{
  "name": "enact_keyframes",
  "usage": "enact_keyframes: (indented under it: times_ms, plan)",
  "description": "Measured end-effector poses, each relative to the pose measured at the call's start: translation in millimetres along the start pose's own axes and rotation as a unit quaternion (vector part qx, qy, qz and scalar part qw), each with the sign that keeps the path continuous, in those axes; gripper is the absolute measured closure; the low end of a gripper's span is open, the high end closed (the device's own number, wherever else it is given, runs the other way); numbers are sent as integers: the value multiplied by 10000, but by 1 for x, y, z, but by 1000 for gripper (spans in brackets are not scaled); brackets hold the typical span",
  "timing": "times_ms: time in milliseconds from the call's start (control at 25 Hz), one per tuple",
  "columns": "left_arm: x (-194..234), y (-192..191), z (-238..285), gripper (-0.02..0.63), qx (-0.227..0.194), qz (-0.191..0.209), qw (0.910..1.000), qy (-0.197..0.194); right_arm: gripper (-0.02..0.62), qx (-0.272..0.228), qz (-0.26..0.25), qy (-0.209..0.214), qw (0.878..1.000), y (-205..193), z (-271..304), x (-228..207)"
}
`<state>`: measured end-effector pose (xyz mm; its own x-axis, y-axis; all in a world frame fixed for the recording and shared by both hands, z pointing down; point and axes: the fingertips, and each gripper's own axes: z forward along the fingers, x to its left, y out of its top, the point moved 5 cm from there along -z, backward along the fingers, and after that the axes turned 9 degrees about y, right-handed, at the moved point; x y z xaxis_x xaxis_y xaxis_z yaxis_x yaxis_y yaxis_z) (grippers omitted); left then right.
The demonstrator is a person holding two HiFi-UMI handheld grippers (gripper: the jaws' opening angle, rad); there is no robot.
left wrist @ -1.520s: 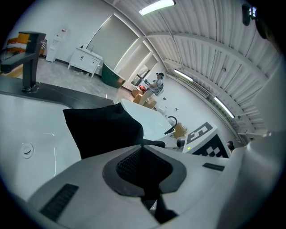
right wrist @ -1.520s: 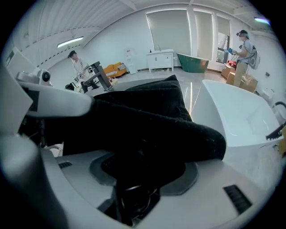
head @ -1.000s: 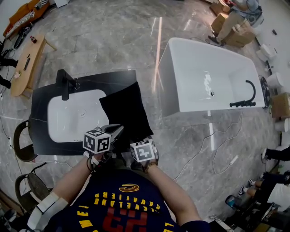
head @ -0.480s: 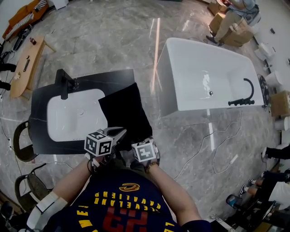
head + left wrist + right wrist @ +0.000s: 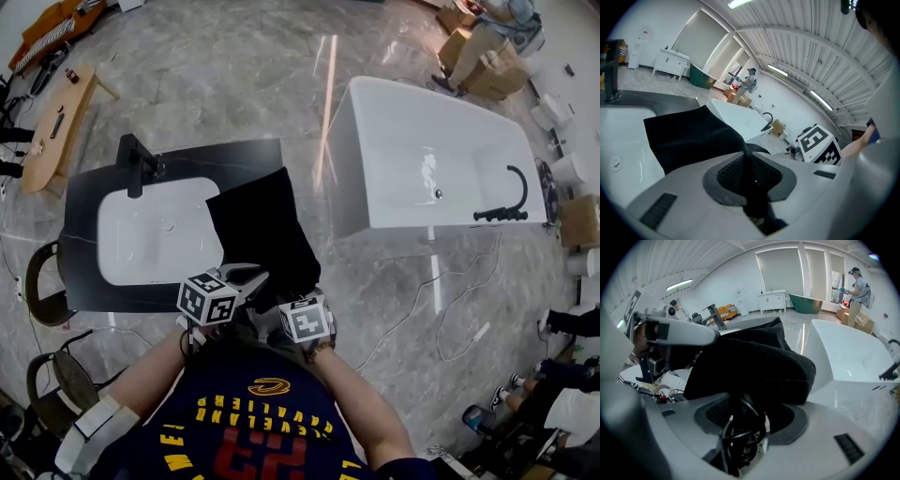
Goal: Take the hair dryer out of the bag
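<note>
A black fabric bag [image 5: 258,225] lies on the dark counter [image 5: 84,202] beside the white sink, its near end hanging over the front edge. My left gripper [image 5: 255,277] pinches a thin fold of the bag [image 5: 689,136] between its pads [image 5: 733,171], and its jaws are opening. My right gripper [image 5: 286,305] is at the bag's mouth [image 5: 754,366], its jaws standing wide around the hair dryer's coiled black cord [image 5: 740,432]. The hair dryer's body is hidden by the bag.
The sink [image 5: 150,234] with a black faucet [image 5: 136,164] is left of the bag. A white bathtub [image 5: 422,159] stands to the right. Chairs [image 5: 42,291] sit at the left, a white cable [image 5: 441,291] trails on the floor, and a person [image 5: 478,42] stands by boxes far off.
Both grippers have drifted a little toward me, away from the counter, with the bag's near end coming along. The bag's far end stays on the counter.
</note>
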<state>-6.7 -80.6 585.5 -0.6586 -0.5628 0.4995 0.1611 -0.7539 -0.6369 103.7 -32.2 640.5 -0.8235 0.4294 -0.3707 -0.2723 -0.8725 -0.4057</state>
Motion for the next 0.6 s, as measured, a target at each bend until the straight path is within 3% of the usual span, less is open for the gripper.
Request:
enact_keyframes:
  times_ms: [160,600]
  plan:
    - [8,7,-6,575,-201,-176,9996,35,377,-10,108,136,9998,-17,-14,2]
    - [18,-2,-2,575,-47,-252,9995,189,377,200,101,438,9988,-75,-53,10]
